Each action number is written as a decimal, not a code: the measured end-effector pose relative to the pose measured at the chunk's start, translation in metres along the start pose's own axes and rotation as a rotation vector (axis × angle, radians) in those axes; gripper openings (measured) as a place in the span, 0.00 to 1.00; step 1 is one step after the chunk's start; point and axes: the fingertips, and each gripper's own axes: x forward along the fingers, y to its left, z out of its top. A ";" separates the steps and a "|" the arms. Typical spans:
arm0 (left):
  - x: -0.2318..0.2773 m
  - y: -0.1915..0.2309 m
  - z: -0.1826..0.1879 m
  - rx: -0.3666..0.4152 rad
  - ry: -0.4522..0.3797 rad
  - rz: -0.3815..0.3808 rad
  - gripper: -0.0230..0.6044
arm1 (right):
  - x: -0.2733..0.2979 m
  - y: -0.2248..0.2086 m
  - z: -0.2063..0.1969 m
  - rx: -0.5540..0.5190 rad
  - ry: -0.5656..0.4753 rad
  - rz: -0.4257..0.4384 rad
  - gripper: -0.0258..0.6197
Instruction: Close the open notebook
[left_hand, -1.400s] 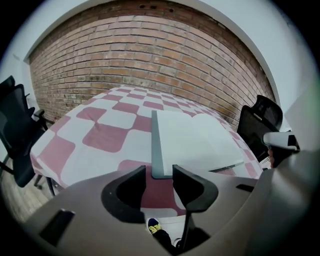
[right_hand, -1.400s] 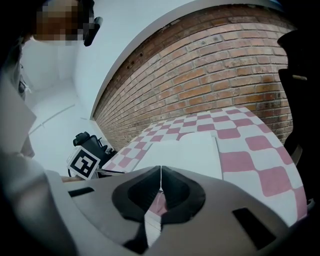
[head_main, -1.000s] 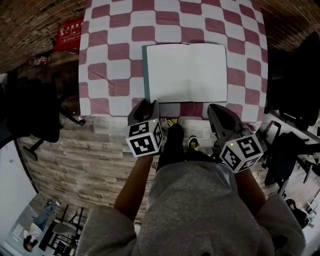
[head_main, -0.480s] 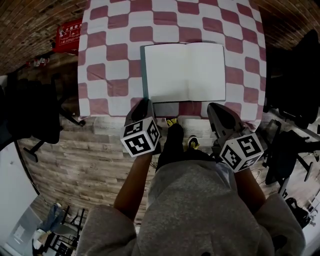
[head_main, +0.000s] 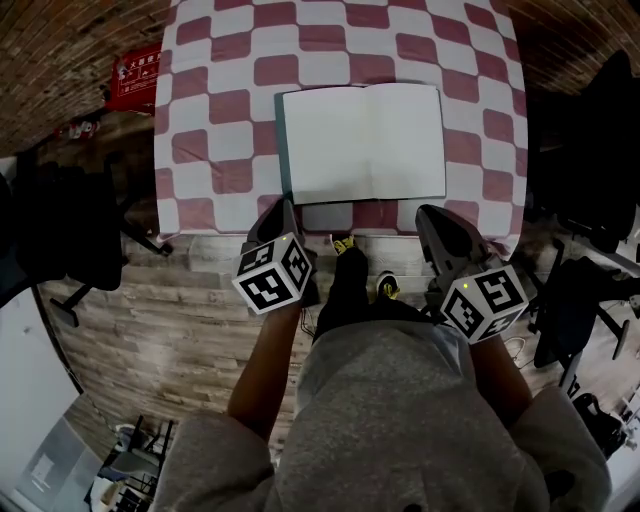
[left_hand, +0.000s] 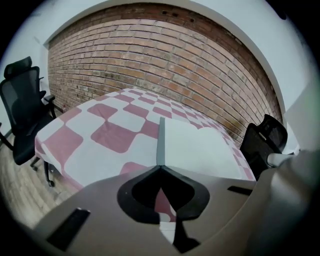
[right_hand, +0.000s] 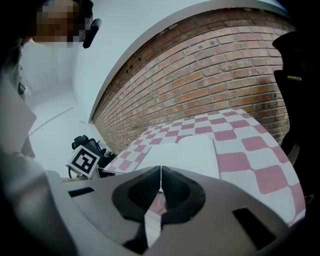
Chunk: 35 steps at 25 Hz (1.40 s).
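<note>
An open notebook is seen lying flat, blank pages up, on the checked bench near its front edge. The left tongs are held at the notebook's near left corner, in line with its left edge, jaws closing with tips all but met and nothing between. The right tongs are held off the near right corner, jaws closed and empty.

**Notebook near the worktop's 6 o'clock edge**

The notebook lies on the worktop, toward its 6 o'clock edge. On the floor, one chair stands at the worktop's 9 o'clock, a second chair at its 3 o'clock.
</note>
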 end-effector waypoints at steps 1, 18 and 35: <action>-0.003 -0.002 0.002 0.003 -0.013 -0.005 0.06 | -0.002 -0.001 0.001 0.000 -0.003 -0.001 0.08; -0.044 -0.048 0.040 0.098 -0.158 -0.081 0.05 | -0.037 -0.009 0.020 0.005 -0.112 -0.021 0.08; -0.069 -0.135 0.057 0.252 -0.234 -0.183 0.05 | -0.092 -0.038 0.028 0.020 -0.208 -0.072 0.08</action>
